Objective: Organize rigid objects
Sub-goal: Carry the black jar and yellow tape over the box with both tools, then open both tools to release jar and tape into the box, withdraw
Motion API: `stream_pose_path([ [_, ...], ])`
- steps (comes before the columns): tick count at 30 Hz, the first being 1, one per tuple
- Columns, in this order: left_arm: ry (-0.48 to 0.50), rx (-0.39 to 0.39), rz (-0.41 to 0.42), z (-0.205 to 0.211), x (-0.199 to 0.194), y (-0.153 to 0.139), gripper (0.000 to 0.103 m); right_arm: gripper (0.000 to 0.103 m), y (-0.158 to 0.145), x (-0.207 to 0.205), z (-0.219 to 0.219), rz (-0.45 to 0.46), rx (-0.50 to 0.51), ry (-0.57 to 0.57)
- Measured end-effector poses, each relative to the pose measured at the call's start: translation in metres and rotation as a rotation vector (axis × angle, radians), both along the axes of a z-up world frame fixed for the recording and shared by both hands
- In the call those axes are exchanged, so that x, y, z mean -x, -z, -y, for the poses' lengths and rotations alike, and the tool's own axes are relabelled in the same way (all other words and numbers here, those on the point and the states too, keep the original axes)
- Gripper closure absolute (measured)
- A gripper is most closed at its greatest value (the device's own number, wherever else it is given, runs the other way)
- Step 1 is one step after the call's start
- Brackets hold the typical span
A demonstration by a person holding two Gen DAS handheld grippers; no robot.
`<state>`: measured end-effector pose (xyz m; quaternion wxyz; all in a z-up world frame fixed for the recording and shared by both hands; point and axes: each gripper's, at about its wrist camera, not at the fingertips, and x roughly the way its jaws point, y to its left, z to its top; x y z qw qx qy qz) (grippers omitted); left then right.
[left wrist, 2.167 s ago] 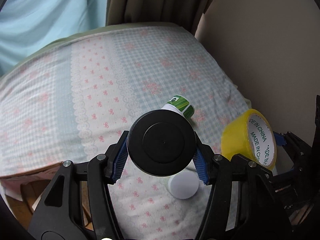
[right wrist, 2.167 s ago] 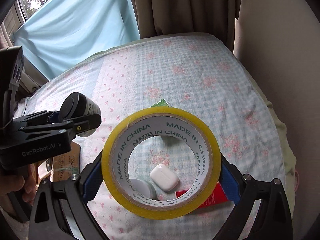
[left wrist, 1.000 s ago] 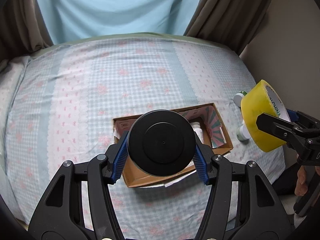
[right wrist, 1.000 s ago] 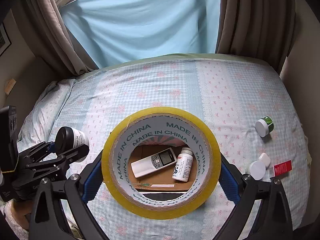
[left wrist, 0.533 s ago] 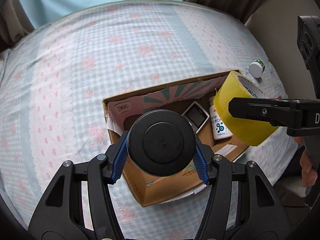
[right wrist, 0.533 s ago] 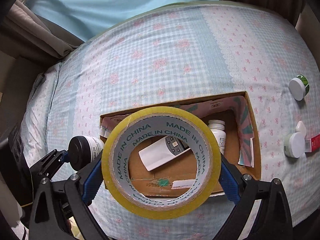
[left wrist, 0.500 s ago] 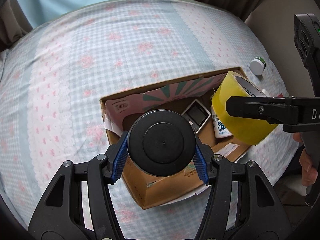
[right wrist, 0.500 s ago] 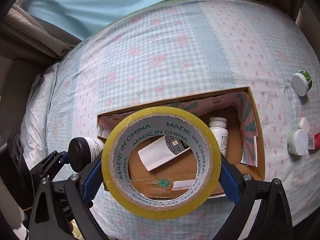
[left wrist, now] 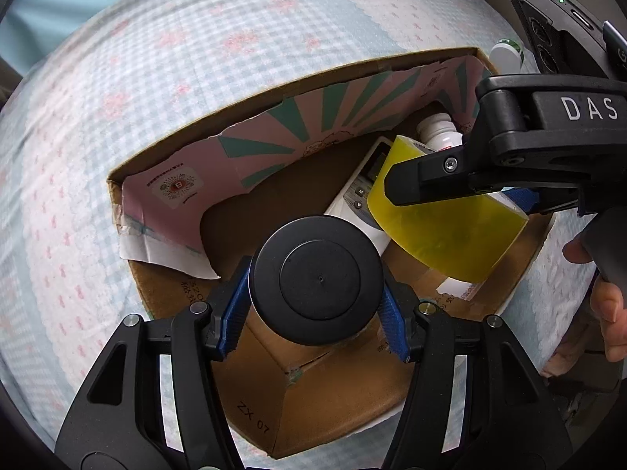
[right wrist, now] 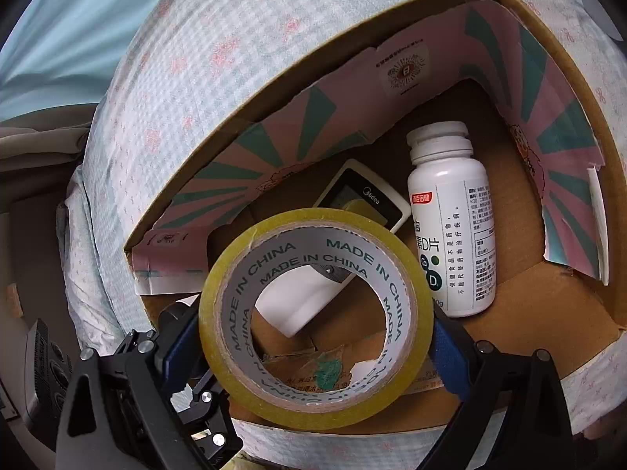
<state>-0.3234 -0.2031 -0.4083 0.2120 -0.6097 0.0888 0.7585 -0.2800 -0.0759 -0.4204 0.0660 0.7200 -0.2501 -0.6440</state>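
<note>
Left hand-held gripper [left wrist: 316, 288] held low over the near-left part of the open cardboard box [left wrist: 345, 403], blue pads [left wrist: 234, 313] clenched on a black-lidded jar [left wrist: 316, 279] seen lid-on. Right hand-held gripper [right wrist: 315, 342] reaching in from the right over the same box, pads clamped on a roll of yellow tape [right wrist: 316, 319] tilted above the box floor; bare fingers [left wrist: 605, 301] wrapped on its handle at the right edge. Box sitting on a bed [left wrist: 117, 78] under a blue-checked cover with pink flowers.

Jar body hidden behind its lid, label unreadable here. White remote [right wrist: 364, 203] lying in the box, partly covered by the tape roll. White pill bottle [right wrist: 450, 219] lying beside it, lower label cut off by the roll. Small white-capped container [left wrist: 505, 55] just beyond the box's far corner, mostly blocked.

Legible: "MADE IN CHINA" repeated round the tape core, "Midea" on the remote, "DAS" on the right gripper's body, "ZX 07" on a box flap. Chinese print on the bottle too fine to read.
</note>
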Motion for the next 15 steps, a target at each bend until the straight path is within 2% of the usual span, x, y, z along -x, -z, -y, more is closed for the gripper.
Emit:
stream_pose_path([
  [4, -0.015, -0.006, 0.014, -0.002, 0.000, 0.002, 0.047, 0.005, 0.009, 0.002, 0.003, 0.056, -0.005, -0.032],
  [6, -0.027, -0.011, 0.022, -0.002, 0.001, 0.001, 0.030, 0.005, 0.006, 0.000, 0.003, 0.027, -0.022, -0.031],
  [7, -0.034, 0.006, 0.012, -0.002, 0.001, 0.000, 0.008, 0.005, 0.004, 0.000, 0.002, 0.011, -0.031, -0.017],
  [8, -0.035, 0.005, 0.006, -0.002, 0.000, -0.003, 0.000, 0.004, 0.002, -0.001, 0.000, -0.003, -0.036, 0.000],
  [10, -0.037, -0.036, -0.002, 0.001, -0.002, -0.010, 0.000, 0.000, -0.003, -0.001, -0.003, -0.032, -0.033, 0.011],
  [12, -0.038, -0.038, -0.007, 0.001, -0.004, -0.016, 0.000, 0.000, -0.010, -0.001, -0.003, -0.055, -0.018, -0.022],
  [15, -0.037, -0.036, -0.013, 0.000, -0.007, -0.021, 0.000, 0.000, -0.022, -0.001, 0.000, -0.085, -0.059, -0.070],
])
